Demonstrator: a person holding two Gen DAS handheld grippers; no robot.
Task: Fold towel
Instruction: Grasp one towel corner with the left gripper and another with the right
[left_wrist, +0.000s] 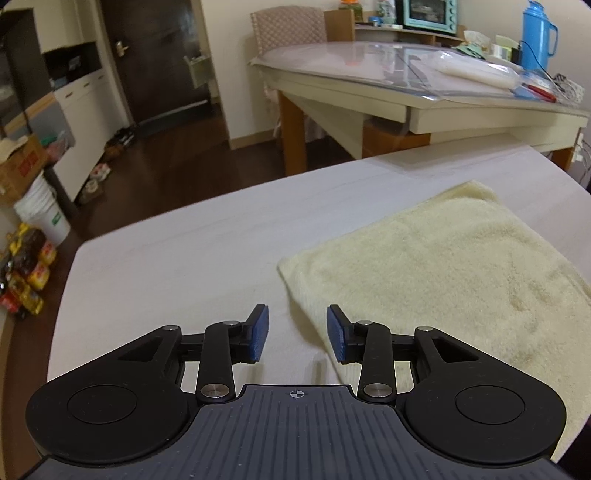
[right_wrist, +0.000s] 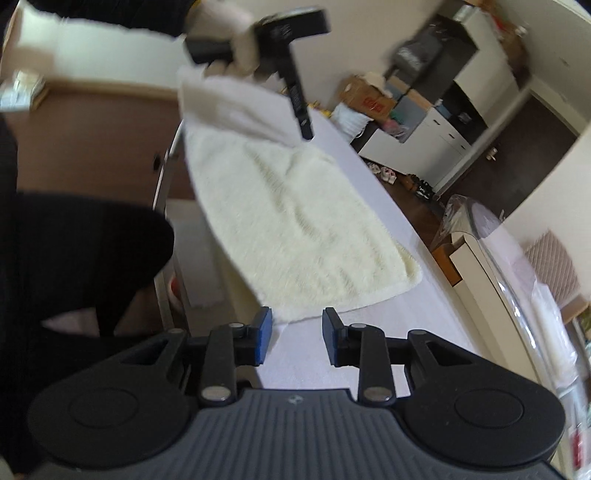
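Your left gripper (left_wrist: 297, 332) and right gripper (right_wrist: 297, 336) gape empty over opposite edges of the cream towel (left_wrist: 436, 273); bare tabletop (left_wrist: 177, 251) flanks it.

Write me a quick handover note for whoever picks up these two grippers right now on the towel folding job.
Left gripper: open, empty, hovering at the towel's near left edge.
Right gripper: open, empty, just short of the towel's nearest corner.
Towel: cream, lying flat on the grey table; an under layer shows along one edge, so it looks folded at least once already, though I can't be sure.
Left to do: probably pinch the near edge at both corners and fold across, then square up the edges.
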